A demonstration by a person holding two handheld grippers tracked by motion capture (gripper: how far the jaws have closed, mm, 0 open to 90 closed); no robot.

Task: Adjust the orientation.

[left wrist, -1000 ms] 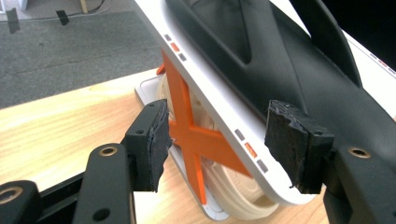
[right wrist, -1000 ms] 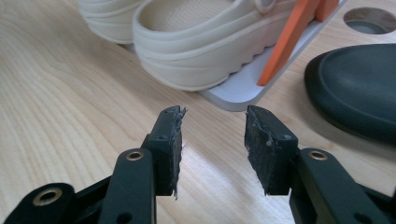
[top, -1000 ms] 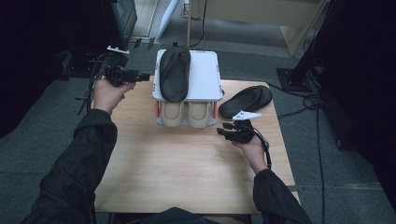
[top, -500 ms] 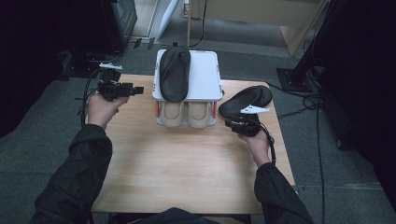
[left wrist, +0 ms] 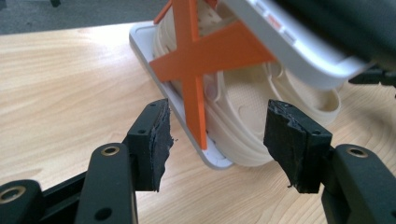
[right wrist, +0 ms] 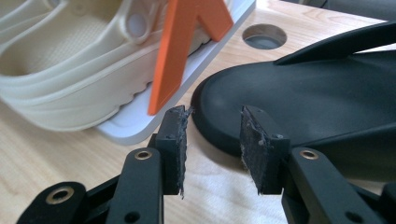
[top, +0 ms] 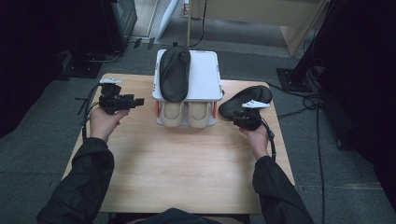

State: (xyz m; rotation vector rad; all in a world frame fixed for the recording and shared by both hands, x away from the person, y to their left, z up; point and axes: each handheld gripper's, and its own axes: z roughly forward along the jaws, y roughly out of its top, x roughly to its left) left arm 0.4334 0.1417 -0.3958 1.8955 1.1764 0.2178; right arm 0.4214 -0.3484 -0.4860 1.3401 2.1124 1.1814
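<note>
A white two-shelf shoe rack (top: 205,74) with orange cross braces (left wrist: 196,60) stands at the table's back middle. One black slipper (top: 175,74) lies on its top shelf. A pair of cream clogs (top: 184,114) fills the lower shelf. A second black slipper (top: 245,100) lies on the table right of the rack. My left gripper (top: 135,101) hovers left of the rack, open and empty (left wrist: 217,140), facing the brace and a clog (left wrist: 261,112). My right gripper (top: 245,119) sits at the near end of the table slipper (right wrist: 303,102), open (right wrist: 212,147), with nothing between its pads.
The wooden table (top: 187,172) has wide bare room in front of the rack. A round hole (right wrist: 265,36) is cut in the tabletop beside the rack's right corner. Cables trail on the dark floor (top: 303,100) to the right.
My left gripper has drawn back from the table's far left corner toward the person. My right gripper has moved forward to the near end of the table slipper.
</note>
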